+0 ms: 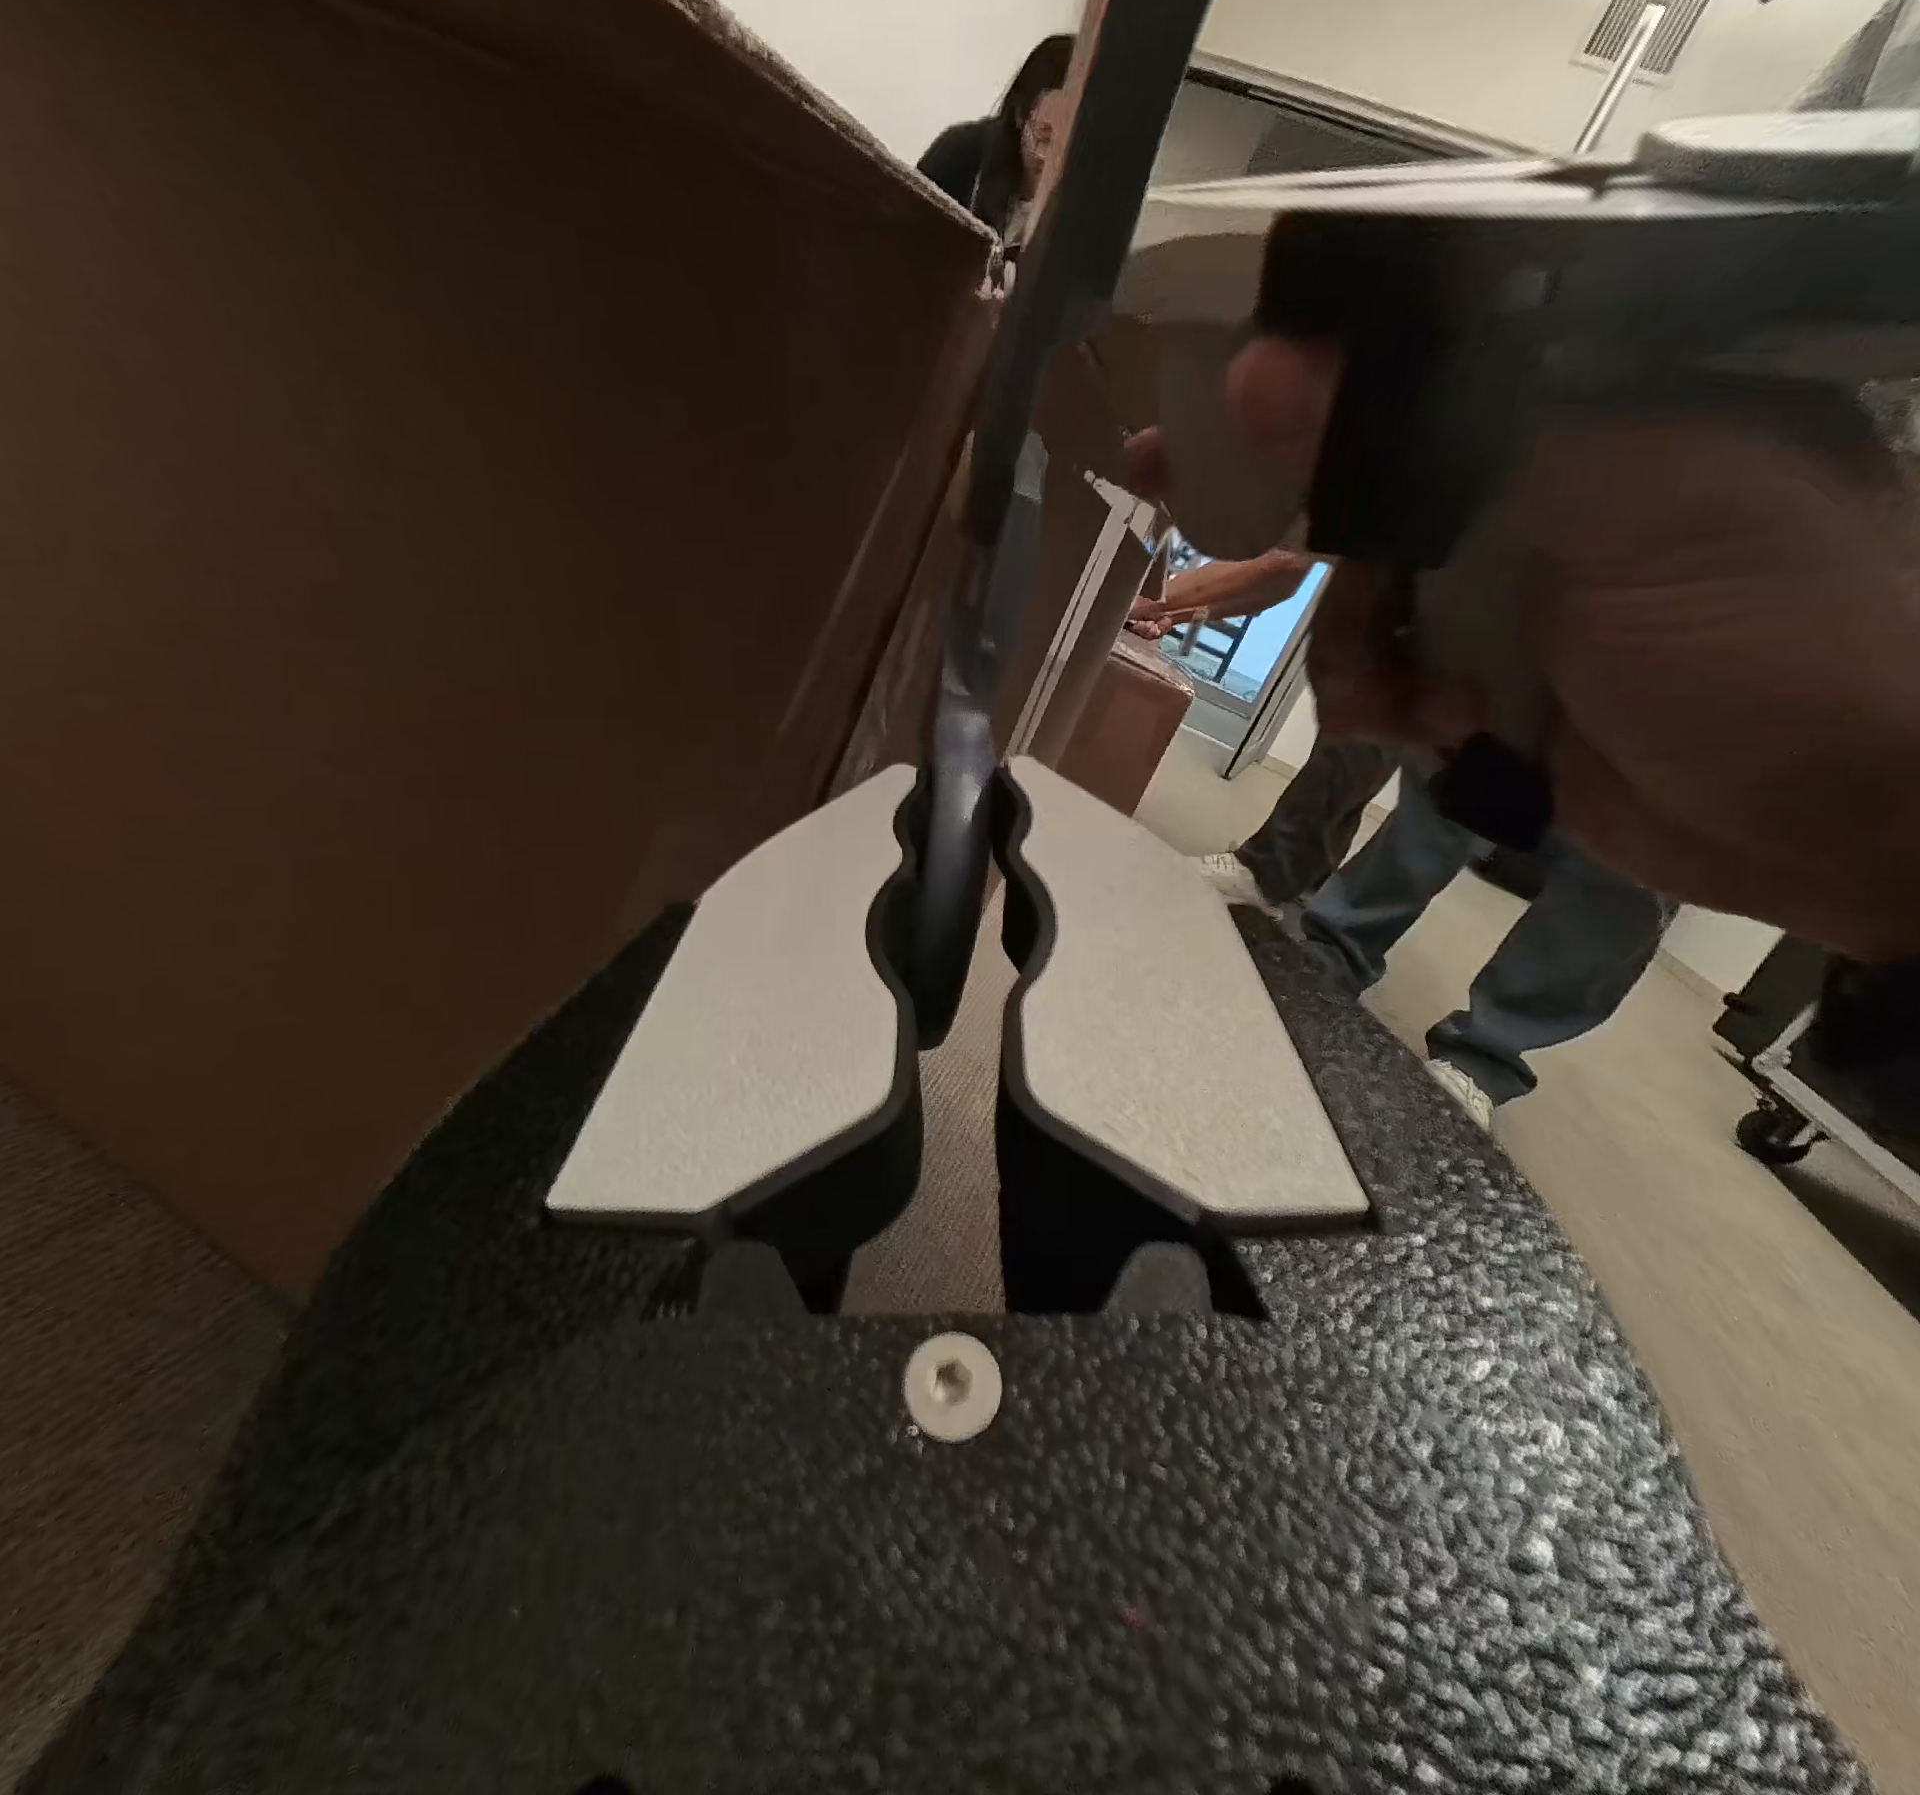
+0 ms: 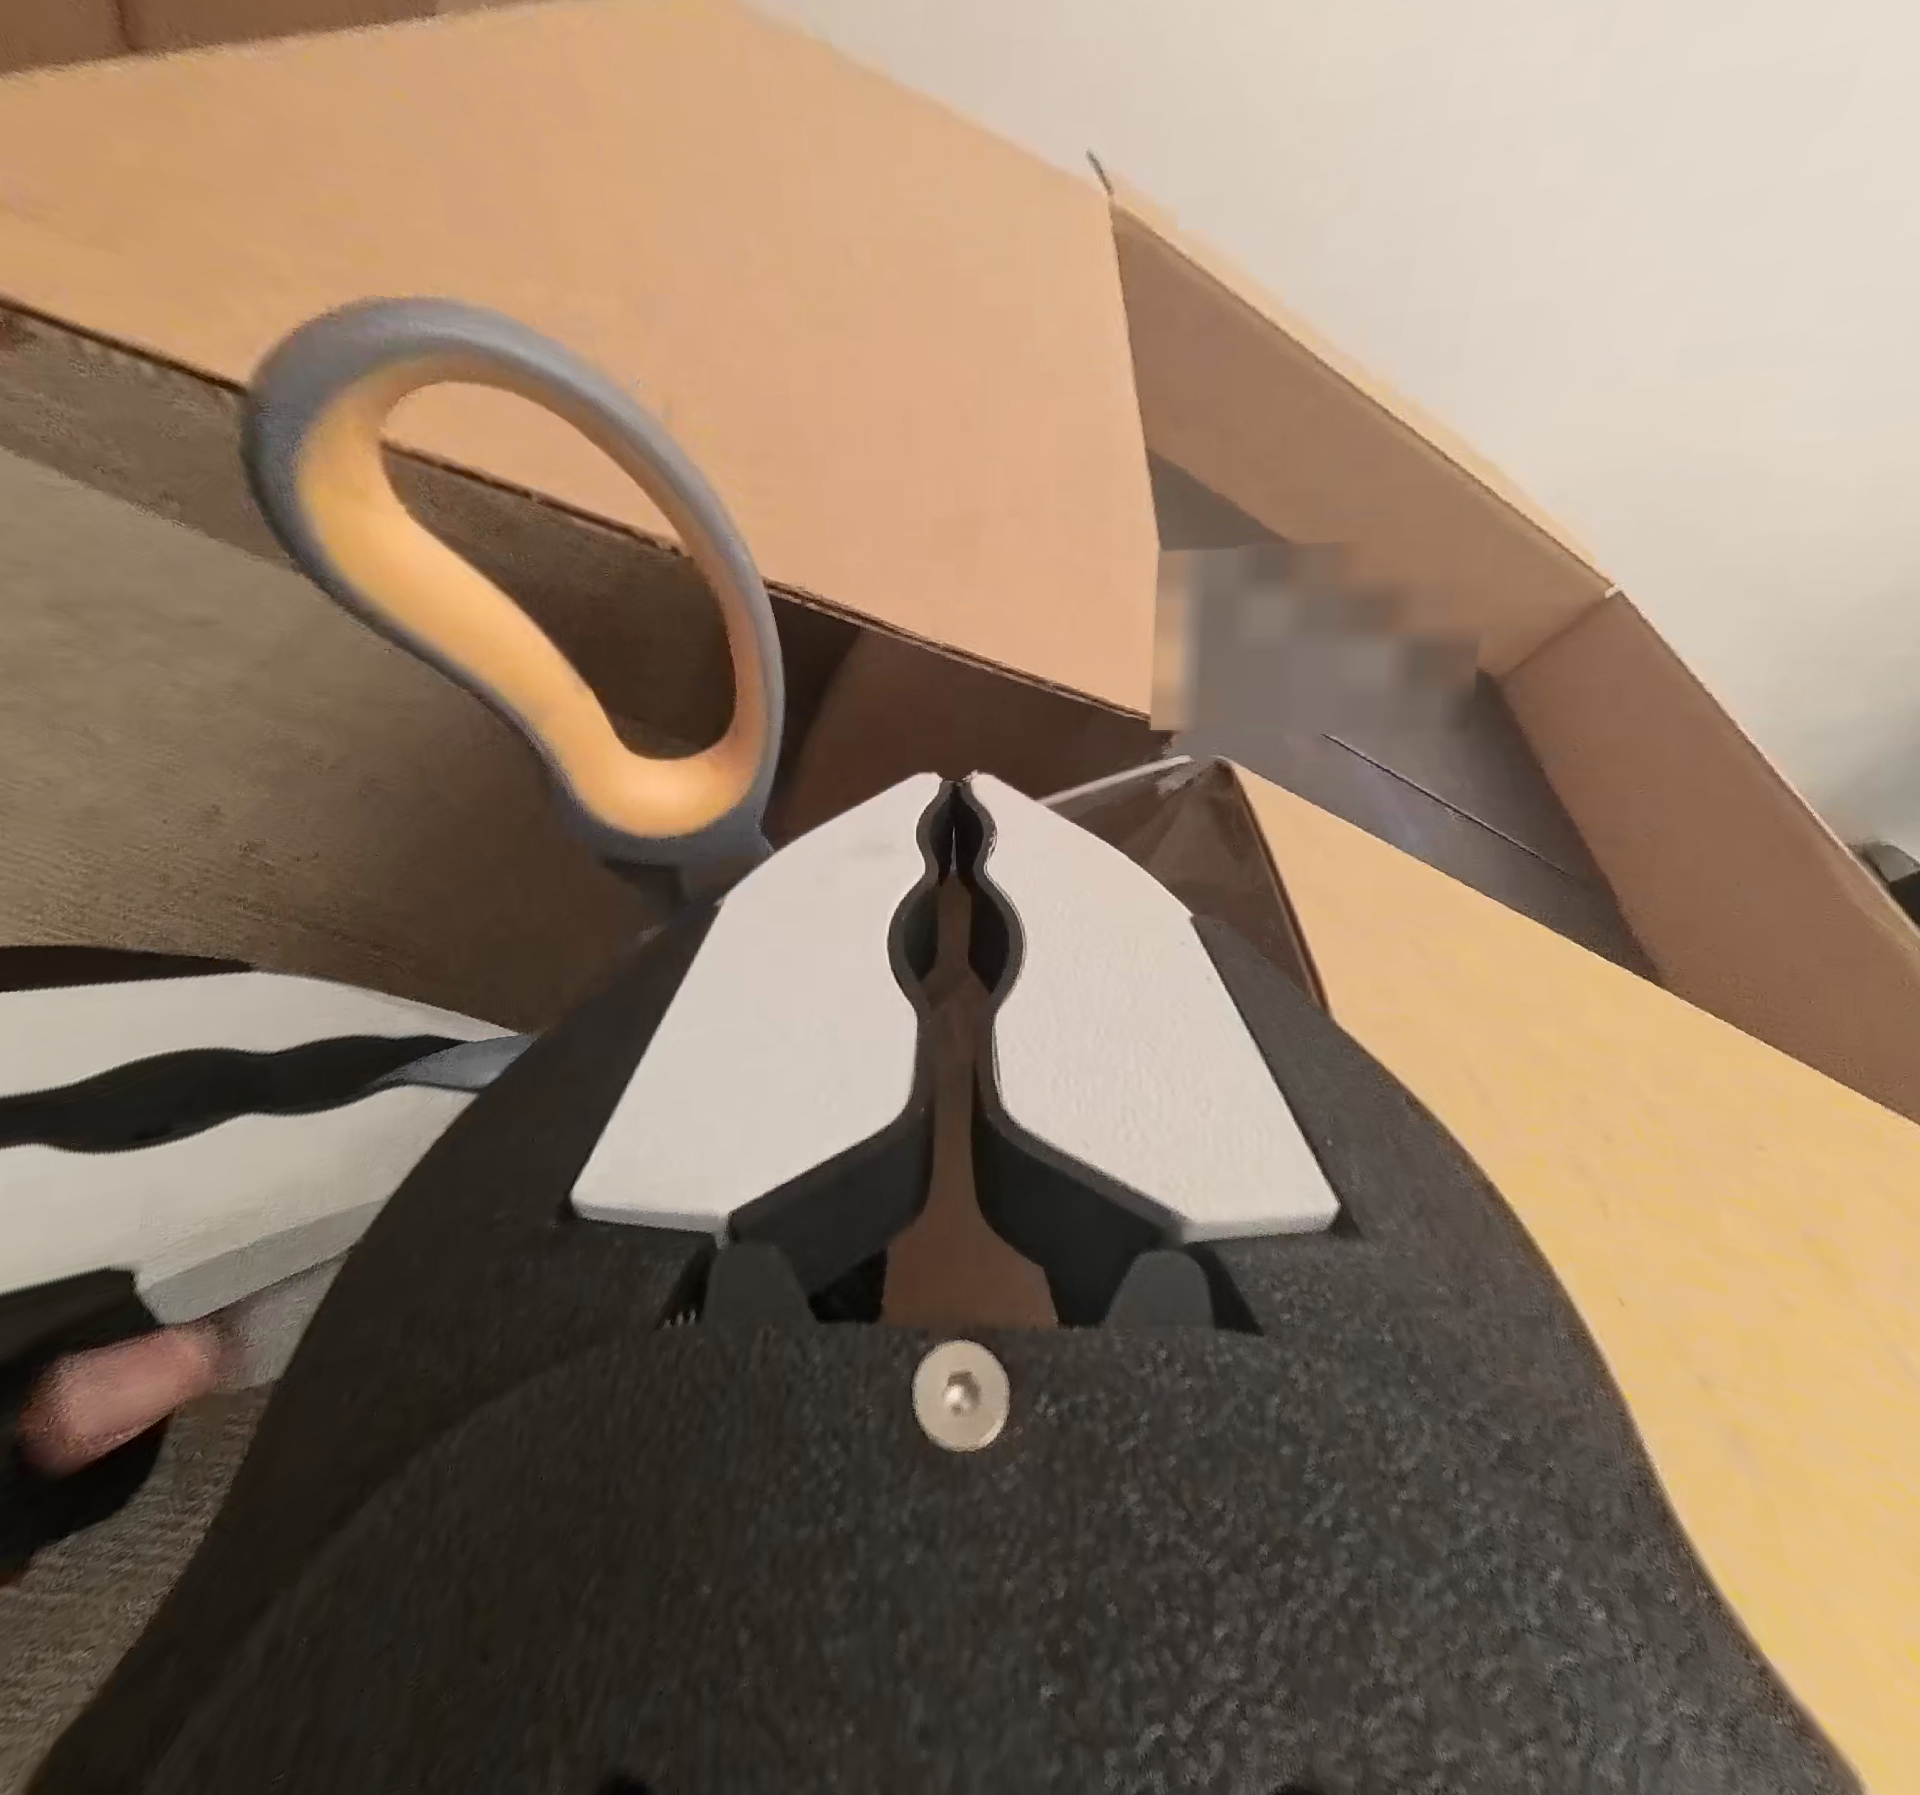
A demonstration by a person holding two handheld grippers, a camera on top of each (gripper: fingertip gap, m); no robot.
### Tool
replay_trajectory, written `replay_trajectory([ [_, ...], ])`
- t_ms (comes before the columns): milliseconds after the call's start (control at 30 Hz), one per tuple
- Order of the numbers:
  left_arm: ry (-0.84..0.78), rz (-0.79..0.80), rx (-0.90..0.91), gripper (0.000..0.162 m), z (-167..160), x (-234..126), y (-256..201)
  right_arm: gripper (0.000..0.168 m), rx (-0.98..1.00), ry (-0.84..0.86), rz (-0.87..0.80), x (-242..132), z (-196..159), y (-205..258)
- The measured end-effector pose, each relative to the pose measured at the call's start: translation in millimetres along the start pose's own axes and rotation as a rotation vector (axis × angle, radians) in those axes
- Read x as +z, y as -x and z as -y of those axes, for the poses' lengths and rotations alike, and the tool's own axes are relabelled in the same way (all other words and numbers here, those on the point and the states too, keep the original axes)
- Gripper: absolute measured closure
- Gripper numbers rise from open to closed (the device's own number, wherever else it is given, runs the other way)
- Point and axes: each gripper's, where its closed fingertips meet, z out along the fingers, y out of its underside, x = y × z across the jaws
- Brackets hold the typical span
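My left gripper (image 1: 958,781) is shut on the dark blade of a pair of scissors (image 1: 951,872), which runs up and away from the fingers. Beside it on the left stands the wall of a big brown cardboard box (image 1: 416,498). In the right wrist view the scissors' grey and orange handle loop (image 2: 520,550) stands just left of my right gripper (image 2: 961,789). That gripper is shut, with nothing seen between its pads, and points at the open box with raised flaps (image 2: 727,291). The left gripper (image 2: 447,1070) comes in from the left with the blade in it.
A hand (image 1: 1714,654) holds the other gripper at the upper right. People's legs (image 1: 1455,914) and a black wheeled case (image 1: 1818,1070) stand farther back on the floor. Carpet (image 2: 208,758) lies left of the box. A light wood-coloured surface (image 2: 1558,1174) lies to the right. The gap from one gripper's tips to the other's is roughly 11 centimeters.
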Motion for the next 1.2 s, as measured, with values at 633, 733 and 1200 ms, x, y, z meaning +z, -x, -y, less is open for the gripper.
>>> replay_trajectory([
  [633, 0.036, -0.09, 0.039, 0.153, -4.9, -5.2, 16.4, 0.168, 0.013, 0.051, -0.093, 22.7, -14.2, -6.9],
  [733, -0.017, -0.097, -0.006, 0.153, 0.7, -6.8, 13.5, 0.168, 0.027, 0.041, -0.079, 23.2, -10.9, -3.3],
  [1200, 0.022, -0.149, 0.029, 0.153, -4.1, 4.4, 17.5, 0.168, -0.02, 0.065, -0.159, 29.8, -8.9, -13.2],
])
